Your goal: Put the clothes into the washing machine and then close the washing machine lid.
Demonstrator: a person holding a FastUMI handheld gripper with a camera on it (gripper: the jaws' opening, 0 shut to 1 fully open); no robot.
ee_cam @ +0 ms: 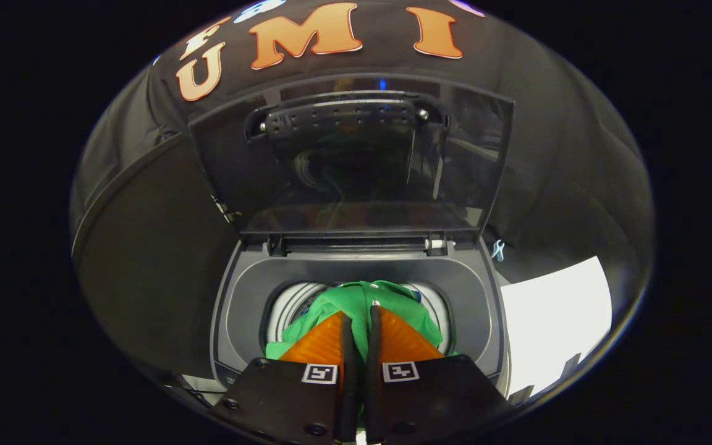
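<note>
A dark grey top-loading washing machine (238,296) stands just ahead of me, its tinted see-through lid (356,167) raised upright at the back. My gripper (360,318) hovers over the round drum opening (288,306), its orange fingers (322,343) pressed close together on a bright green garment (362,296). A thin fold of the cloth runs between the two fingers and the rest bunches out ahead of them, hanging in the drum's mouth. The lower part of the garment is hidden behind the fingers.
The lid's handle bar (343,117) sits near its top edge, and its hinges (433,244) lie along the machine's back rim. A white surface (554,321) lies to the right of the machine. Black cloth walls close in on all sides.
</note>
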